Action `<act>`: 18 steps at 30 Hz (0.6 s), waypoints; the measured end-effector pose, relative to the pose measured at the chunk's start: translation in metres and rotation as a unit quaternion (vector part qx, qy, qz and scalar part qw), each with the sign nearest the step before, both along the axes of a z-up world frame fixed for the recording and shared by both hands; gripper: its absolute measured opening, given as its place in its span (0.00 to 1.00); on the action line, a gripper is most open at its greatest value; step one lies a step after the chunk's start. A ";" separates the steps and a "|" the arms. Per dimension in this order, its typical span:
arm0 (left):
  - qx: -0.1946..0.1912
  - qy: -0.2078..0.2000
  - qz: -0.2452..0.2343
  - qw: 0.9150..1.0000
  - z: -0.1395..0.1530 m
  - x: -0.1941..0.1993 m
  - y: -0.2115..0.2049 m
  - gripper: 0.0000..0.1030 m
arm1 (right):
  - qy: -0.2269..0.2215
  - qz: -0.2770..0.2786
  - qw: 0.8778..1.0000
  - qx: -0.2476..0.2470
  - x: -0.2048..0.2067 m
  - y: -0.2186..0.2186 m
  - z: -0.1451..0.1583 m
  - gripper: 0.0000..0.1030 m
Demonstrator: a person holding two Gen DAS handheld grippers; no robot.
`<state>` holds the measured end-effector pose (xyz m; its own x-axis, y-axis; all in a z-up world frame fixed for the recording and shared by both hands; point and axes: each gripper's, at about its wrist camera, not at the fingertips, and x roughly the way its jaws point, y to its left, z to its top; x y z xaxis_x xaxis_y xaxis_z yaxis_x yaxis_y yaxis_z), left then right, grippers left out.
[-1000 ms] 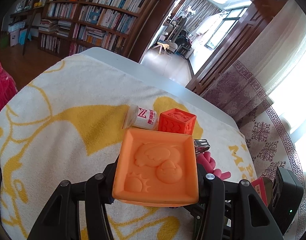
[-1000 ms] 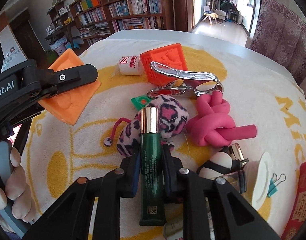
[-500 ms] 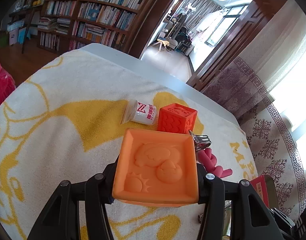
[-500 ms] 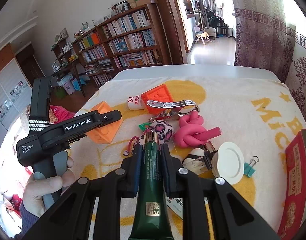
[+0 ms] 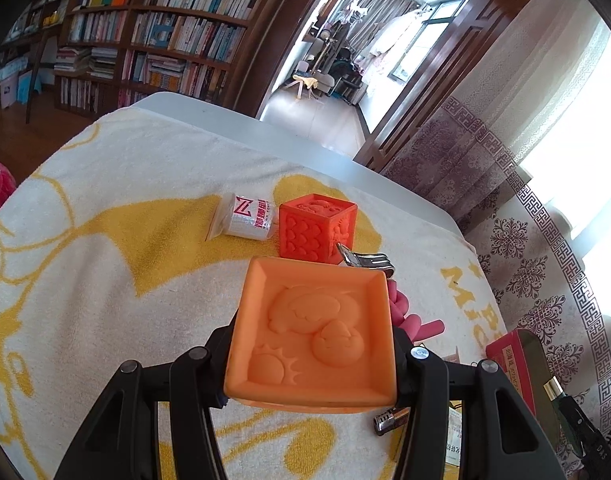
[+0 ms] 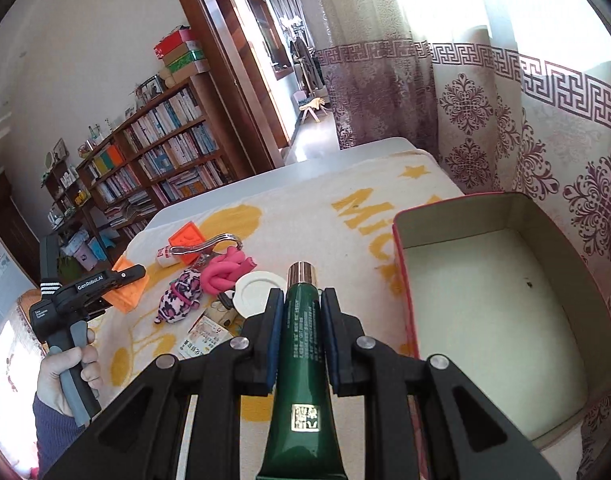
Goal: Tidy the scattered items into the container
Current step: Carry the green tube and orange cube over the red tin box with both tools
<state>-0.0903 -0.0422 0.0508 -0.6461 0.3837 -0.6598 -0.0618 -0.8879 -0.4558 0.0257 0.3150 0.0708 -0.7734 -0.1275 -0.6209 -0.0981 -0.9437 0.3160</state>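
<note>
Right gripper is clamped on the green tube, cap end forward, gripped mid-body so it doesn't pivot. We have it up off the towel, just left of the open red tin. Tin looks empty from here; we read it as the container.

Left gripper is closed on the flat orange tile, pinched by its side edges, relief face up, raised above the towel.

We judge both hands loaded, nothing dropped yet. Tube is nearest, so it likely goes in first, over the near wall.

Still on the towel: orange cube, white packet, pink knot, leopard pouch, white lid.
</note>
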 end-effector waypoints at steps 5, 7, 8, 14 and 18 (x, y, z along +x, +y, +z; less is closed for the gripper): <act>0.008 0.015 -0.013 1.000 0.014 0.011 0.015 0.54 | -0.005 -0.050 0.999 0.003 0.014 0.039 -0.008 0.20; 0.010 0.017 -0.025 0.999 0.018 0.016 0.026 0.54 | -0.004 -0.063 0.998 0.003 0.018 0.052 -0.012 0.20; 0.010 0.017 -0.033 0.999 0.020 0.018 0.033 0.54 | -0.005 -0.068 0.998 0.003 0.020 0.057 -0.014 0.20; 0.006 0.020 -0.096 0.995 0.032 0.032 0.088 0.54 | -0.002 -0.093 0.996 0.008 0.029 0.083 -0.024 0.20; -0.001 0.028 -0.127 0.992 0.042 0.039 0.125 0.54 | 0.002 -0.105 0.994 0.017 0.035 0.094 -0.024 0.20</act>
